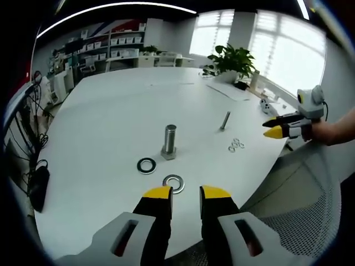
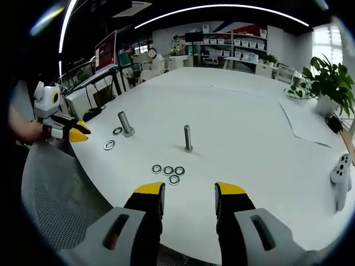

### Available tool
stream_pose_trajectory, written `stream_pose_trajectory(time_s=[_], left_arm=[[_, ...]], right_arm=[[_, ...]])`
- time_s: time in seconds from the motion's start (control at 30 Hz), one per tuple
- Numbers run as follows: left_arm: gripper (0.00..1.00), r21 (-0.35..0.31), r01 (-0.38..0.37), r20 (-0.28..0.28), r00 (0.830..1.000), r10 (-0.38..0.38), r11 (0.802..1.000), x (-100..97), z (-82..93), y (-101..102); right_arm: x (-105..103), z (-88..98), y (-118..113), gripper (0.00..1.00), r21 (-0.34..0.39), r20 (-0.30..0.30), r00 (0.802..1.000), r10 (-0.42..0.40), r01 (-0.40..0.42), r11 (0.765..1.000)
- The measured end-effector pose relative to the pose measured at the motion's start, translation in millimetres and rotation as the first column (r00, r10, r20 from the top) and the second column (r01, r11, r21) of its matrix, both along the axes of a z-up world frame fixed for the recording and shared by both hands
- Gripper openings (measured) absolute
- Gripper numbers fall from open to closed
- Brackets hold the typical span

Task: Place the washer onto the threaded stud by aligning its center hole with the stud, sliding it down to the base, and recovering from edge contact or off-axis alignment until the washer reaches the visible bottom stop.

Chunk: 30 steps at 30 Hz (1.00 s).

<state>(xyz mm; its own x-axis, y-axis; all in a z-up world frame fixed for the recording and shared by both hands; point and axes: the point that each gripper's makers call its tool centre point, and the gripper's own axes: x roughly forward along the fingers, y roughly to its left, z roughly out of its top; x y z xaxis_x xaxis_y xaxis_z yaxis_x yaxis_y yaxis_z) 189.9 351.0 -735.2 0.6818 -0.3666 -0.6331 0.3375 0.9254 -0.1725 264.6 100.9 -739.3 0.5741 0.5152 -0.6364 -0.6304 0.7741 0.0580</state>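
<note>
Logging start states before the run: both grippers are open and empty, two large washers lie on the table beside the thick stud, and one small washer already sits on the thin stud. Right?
Not quite. In the right gripper view the thin stud is bare; all four small washers lie loose on the table in front of it. The rest holds.

Bright daylight pours through the windows (image 1: 277, 50), which blow out white; the table (image 1: 122, 111) shows soft glare, faint shadows. Fisheye bends the edges.
</note>
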Motion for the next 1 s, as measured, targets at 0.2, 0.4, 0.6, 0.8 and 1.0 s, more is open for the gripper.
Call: stream_pose_trajectory(time_s=[0.2,0.4,0.6,0.8,1.0], left_arm=[[0.17,0.008,0.009,-0.012,1.0,-0.009,1.0,-1.2,-2.0,-2],[0.17,0.025,0.027,-0.014,1.0,-0.027,0.999,-2.4,-3.3,-3],[0.17,0.033,0.029,-0.022,0.999,-0.028,0.999,-3.2,-5.4,-4],[0.18,0.062,0.06,-0.028,0.998,-0.058,0.996,-5.0,-6.6,-9],[0.19,0.064,0.077,-0.042,0.996,-0.074,0.995,-5.6,-8.4,-10]], right_arm=[[0,-0.2,0,0.39,-0.003,0.0,1.0,0.002,-0.002,1.0],[0,-0.7,0,0.39,-0.002,-0.001,1.0,0.003,-0.003,1.0],[-1,-0.7,0,0.39,-0.004,-0.002,1.0,0.008,-0.008,1.0],[-1,-0.3,0,0.39,-0.001,-0.002,1.0,0.008,-0.008,1.0],[-1,-0.1,0,0.39,0.0,-0.003,1.0,0.01,-0.01,1.0]])
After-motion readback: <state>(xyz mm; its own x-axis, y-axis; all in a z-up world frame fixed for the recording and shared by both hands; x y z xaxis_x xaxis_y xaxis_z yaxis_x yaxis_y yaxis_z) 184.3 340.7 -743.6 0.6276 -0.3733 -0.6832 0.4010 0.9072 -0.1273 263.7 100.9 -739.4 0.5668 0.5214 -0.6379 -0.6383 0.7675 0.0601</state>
